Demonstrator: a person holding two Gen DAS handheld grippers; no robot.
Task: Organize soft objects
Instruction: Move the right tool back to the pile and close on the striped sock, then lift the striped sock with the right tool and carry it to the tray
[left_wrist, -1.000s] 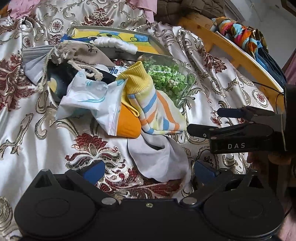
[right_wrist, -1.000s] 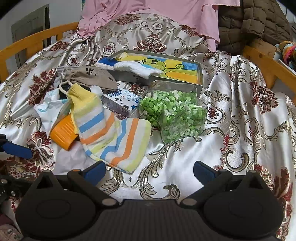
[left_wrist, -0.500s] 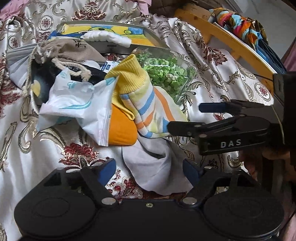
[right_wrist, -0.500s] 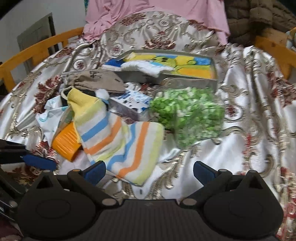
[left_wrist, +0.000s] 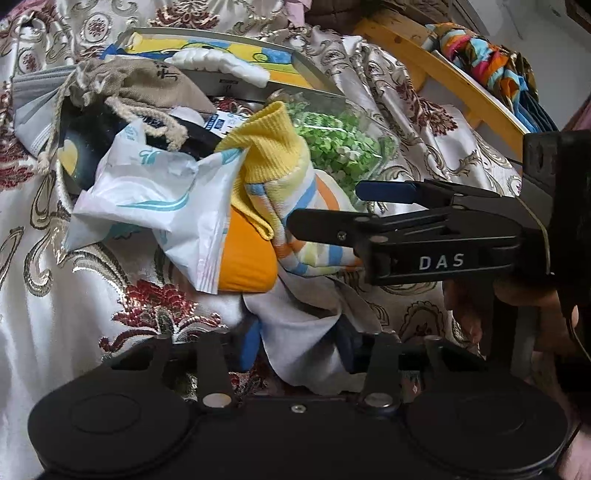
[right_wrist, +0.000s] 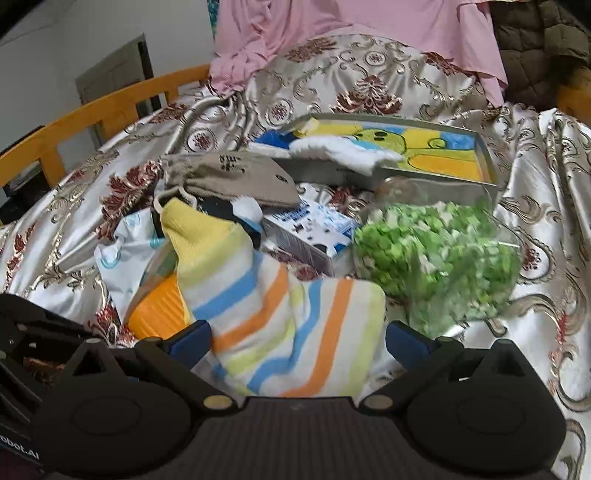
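Left hand-held gripper (left_wrist: 299, 343): jaws just been closing, now pinching the soft grey cloth (left_wrist: 295, 328) at the near edge of the pile on the bed. Right hand-held gripper (right_wrist: 297, 339): jaws wide, either side of the striped yellow-cuffed sock (right_wrist: 266, 310), not squeezing.

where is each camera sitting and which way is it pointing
Left wrist: on the left gripper, angled down at the pile; its pads have just been closing on the white cloth; the right gripper and a hand show at right.
Right wrist: on the right gripper, angled down over the striped sock, which lies between open pads; the left gripper's body shows at lower left.
Shared: striped sock, bag of green pieces, drawstring pouch, tray.
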